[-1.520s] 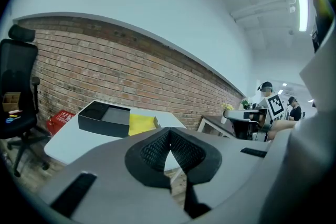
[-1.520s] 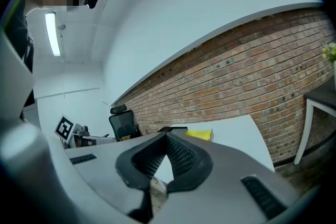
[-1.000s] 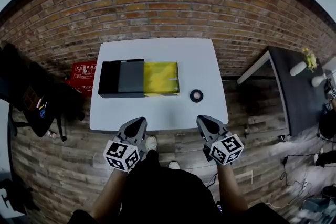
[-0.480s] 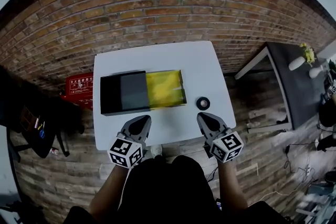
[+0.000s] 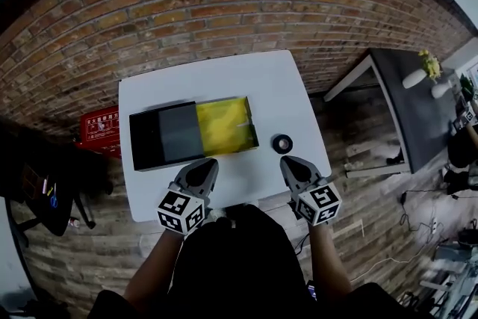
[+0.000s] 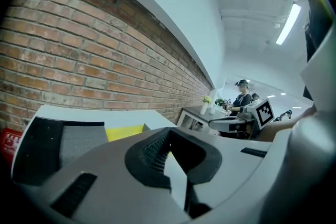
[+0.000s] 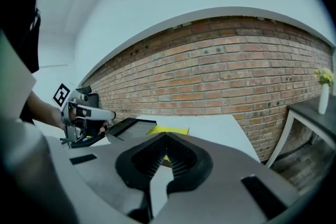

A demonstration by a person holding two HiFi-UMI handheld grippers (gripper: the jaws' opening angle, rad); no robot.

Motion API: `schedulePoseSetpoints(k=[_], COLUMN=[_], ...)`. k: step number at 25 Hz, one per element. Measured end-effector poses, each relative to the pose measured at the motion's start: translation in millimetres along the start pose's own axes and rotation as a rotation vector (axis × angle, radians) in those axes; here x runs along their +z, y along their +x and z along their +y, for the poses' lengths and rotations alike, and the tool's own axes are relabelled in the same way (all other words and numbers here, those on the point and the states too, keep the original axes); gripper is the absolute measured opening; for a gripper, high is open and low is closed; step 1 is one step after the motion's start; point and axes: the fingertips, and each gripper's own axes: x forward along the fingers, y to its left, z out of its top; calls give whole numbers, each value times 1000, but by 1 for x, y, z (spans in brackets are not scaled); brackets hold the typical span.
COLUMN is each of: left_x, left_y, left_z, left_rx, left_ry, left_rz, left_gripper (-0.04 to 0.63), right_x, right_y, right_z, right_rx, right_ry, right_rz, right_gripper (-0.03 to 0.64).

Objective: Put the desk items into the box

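**Both claws coming in over the surface, nothing picked yet**

Both claws are now reaching past the near edge of the white surface; a second ago they were hanging short of it, over the floor. The left claw is ending up just beside the near wall of the box, and the right claw is near the ring. Each claw is sitting pinched together with nothing between the pads. I'm reading this as approach only, with packing not started.

The ring is lying flat on the surface, right of the box and apart from it. It is black and round with a hollow centre, probably a tape roll. The box is a low rectangle with matte black walls, grey inside and a glossy yellow half at its right end; lining or loose sheet, cannot tell. The surface is looking smooth, with a rough brick wall behind.
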Motion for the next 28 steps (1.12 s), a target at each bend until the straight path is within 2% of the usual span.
schedulePoseSetpoints(k=[12, 28], left_x=[-18, -62], left_y=[68, 155], left_z=[-29, -64], left_rx=[-17, -75], left_ry=[-18, -16], left_rz=[78, 201], left_gripper=[12, 12], right_x=[-49, -115], right_y=[18, 48], right_z=[-50, -103], right_rx=[1, -38], right_ry=[-109, -89], right_rz=[177, 341], right_gripper=[21, 23])
